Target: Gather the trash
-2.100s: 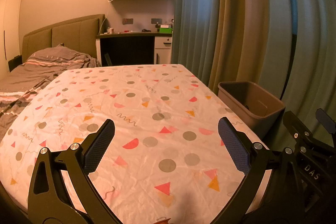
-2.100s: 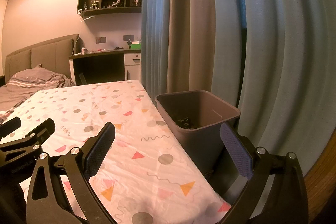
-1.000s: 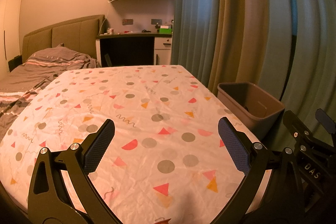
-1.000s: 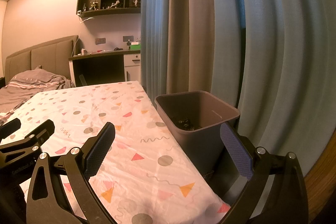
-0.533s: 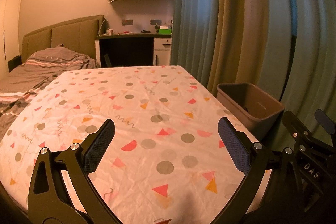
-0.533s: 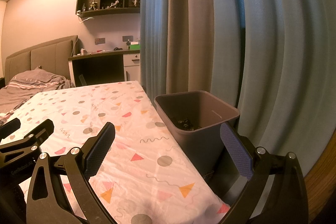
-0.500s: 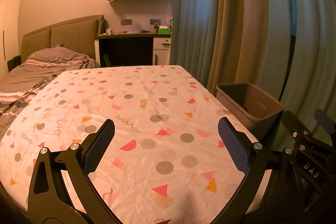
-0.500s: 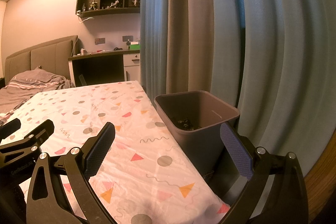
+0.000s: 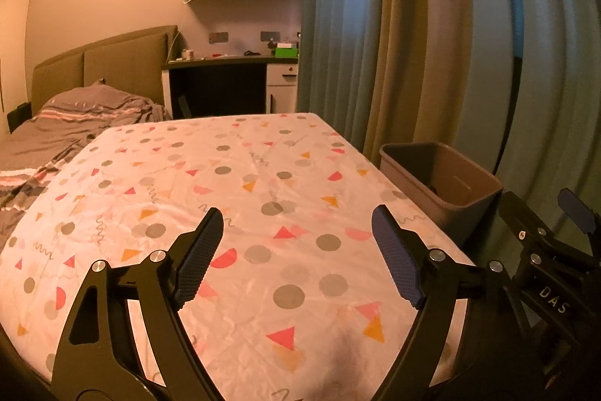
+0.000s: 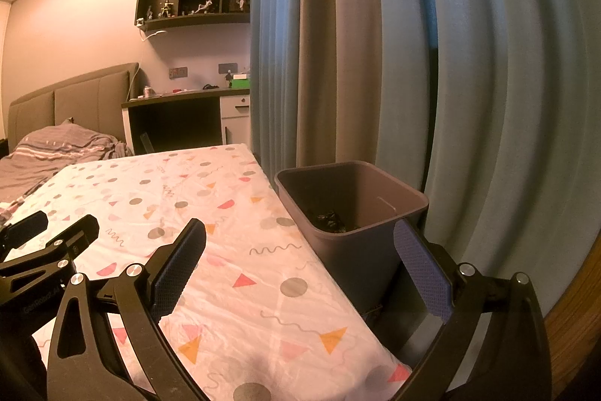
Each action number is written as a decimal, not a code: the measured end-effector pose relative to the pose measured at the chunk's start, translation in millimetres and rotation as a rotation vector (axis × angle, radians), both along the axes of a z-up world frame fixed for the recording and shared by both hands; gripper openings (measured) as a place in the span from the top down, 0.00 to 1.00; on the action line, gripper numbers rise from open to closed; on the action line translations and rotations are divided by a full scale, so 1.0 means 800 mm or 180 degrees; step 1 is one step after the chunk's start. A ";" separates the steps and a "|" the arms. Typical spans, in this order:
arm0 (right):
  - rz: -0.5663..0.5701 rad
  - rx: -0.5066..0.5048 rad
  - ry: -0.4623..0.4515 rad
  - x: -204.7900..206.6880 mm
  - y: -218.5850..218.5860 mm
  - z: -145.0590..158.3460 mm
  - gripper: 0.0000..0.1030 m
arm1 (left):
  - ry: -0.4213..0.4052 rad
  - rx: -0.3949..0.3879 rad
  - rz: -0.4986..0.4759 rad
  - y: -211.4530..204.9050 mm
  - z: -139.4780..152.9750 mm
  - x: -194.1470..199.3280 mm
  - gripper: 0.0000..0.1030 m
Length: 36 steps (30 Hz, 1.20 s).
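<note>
Trash [image 10: 329, 218]: dark crumpled bits are lying at the bottom of the bin, seen from the right wrist view.
Bin [image 10: 353, 243]: a grey square tub is standing on the floor, right against the right edge of the table, in front of the curtains [image 10: 469, 62].
Right gripper [image 10: 300, 265]: its jaws are standing wide apart with nothing between the pads; one finger is hanging over the tablecloth, the other beside the bin's near corner.
Table [image 10: 225, 288]: a cloth with dots and triangles is covering it, bare of loose items as far as this view shows.
Left gripper, from the right wrist view [image 10: 37, 243]: it is showing at the left edge, over the cloth.

Left wrist view
Left gripper [image 9: 296, 243]: its jaws are closing, still well apart, with only the cloth below them and nothing between.
Bin [image 9: 465, 209]: it is sitting past the table's right edge; what lies inside is too dark to tell here.
Table [image 9: 188, 175]: nothing loose is lying on the cloth.
Bed [image 9: 56, 134]: grey bedding is lying beyond the table's far left corner.
</note>
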State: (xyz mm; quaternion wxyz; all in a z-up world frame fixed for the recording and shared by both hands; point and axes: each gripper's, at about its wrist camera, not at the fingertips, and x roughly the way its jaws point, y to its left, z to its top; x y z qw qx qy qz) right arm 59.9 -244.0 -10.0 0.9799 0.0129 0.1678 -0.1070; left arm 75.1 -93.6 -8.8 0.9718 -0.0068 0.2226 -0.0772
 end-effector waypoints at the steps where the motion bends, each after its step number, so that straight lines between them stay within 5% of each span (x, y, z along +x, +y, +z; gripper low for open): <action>1: 0.0004 0.0001 0.0000 0.000 -0.002 -0.001 0.07 | -0.0004 0.0001 0.0003 0.000 0.000 -0.001 0.22; 36: 0.0005 0.0015 0.0009 0.001 -0.003 -0.002 0.07 | -0.0052 -0.0002 0.0047 0.011 0.000 -0.002 0.18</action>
